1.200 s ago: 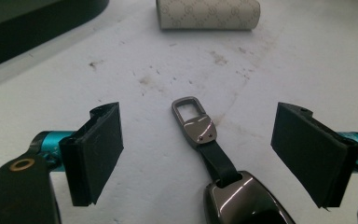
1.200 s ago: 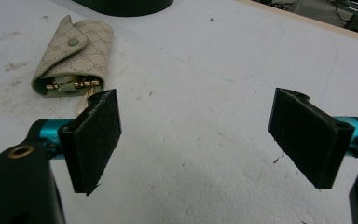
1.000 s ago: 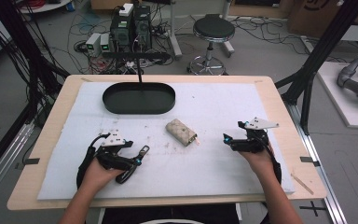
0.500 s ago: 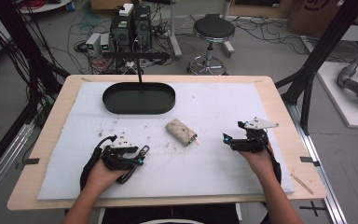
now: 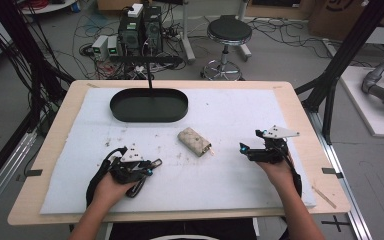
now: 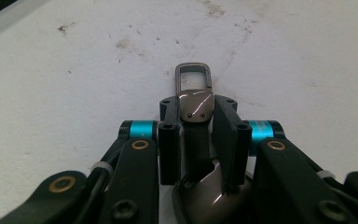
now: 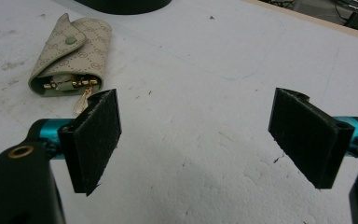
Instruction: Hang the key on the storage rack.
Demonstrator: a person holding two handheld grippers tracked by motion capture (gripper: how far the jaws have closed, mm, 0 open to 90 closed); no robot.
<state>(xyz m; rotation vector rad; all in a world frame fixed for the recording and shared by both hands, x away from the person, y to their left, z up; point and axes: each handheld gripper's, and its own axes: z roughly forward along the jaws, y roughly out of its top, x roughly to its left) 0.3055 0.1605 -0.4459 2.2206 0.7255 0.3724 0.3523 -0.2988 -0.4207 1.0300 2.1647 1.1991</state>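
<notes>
On the desk (image 5: 300,100), the left gripper (image 6: 196,140) has just closed its jaws on the metal clasp (image 6: 194,100), lifting undone; the right gripper's (image 7: 196,135) jaws stand spread.

Right tool (image 7: 196,140) agape; beige key pouch (image 7: 72,56) (flap snapped) upper left.

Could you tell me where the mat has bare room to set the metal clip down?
The mat is bare right of the tray, up to the far right edge. Another free strip runs along the near edge between the left gripper and right gripper. It is crowded around the pouch at the middle.
</notes>
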